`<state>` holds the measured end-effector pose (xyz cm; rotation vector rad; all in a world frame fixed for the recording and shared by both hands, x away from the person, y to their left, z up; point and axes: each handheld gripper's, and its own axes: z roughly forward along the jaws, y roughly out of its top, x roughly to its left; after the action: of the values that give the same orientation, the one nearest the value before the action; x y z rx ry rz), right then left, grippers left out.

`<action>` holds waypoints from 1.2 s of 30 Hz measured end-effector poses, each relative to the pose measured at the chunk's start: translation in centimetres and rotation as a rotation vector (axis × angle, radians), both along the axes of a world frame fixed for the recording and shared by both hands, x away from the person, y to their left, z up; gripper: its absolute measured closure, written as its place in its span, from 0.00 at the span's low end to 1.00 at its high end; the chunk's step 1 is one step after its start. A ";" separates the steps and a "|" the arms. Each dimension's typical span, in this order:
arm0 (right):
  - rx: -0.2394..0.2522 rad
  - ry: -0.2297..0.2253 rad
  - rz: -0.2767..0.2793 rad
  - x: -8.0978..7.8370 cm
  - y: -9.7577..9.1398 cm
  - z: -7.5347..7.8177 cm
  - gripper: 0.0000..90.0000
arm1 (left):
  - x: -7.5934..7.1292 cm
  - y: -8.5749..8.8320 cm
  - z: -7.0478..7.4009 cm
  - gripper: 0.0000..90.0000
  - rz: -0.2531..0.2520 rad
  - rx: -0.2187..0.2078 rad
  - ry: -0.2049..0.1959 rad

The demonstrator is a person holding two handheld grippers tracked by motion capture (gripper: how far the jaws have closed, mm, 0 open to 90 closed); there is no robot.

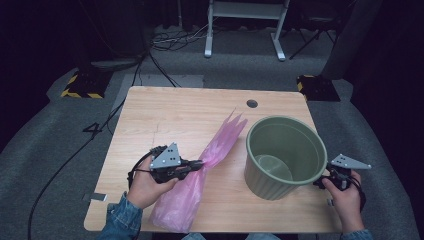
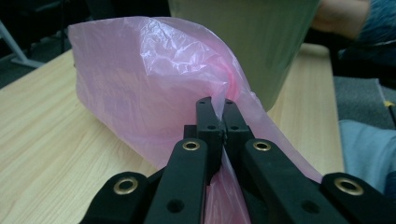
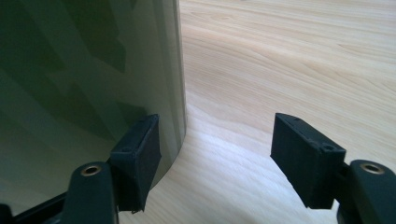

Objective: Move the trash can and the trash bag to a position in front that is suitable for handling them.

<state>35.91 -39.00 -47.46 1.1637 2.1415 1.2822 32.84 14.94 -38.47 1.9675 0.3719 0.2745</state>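
Left gripper was clamped on the pink bag, fingers pinched tight with the plastic bunched between them, about mid-length of the bag. Bag lay diagonally on the bench: near end puffed out at the near edge by the left hand, far end tapering to jagged points just left of the bin's rim. In the left gripper view the bag ballooned left of the fingers, with the bin wall right behind it.

Green ribbed bin stood upright on the right half of the bench, mouth up. Nothing inside but bare bottom.

Right gripper sat at the bin's near-right side, held by the right hand. Its fingers were spread wide apart; one was right against the bin's outer wall, the other stood clear over bare bench. No grip on anything.

Bag was entirely outside the bin.
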 end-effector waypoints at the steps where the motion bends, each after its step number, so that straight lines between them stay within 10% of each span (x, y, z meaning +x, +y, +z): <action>1: 0.003 0.001 -0.001 0.1 0.2 0.2 0.36 | -0.1 0.3 0.3 0.99 0.001 -0.002 -0.007; 18: 0.058 -0.042 0.053 2.2 1.4 2.5 0.36 | -1.4 3.3 4.2 0.99 0.002 0.008 -0.076; 36: 0.089 -0.038 0.132 2.8 4.7 4.0 0.36 | -0.5 4.5 8.6 0.99 -0.049 -0.112 -0.120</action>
<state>38.75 -34.31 -43.41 1.0378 2.1849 1.4581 32.30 19.45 -29.87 1.8382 0.2558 0.3324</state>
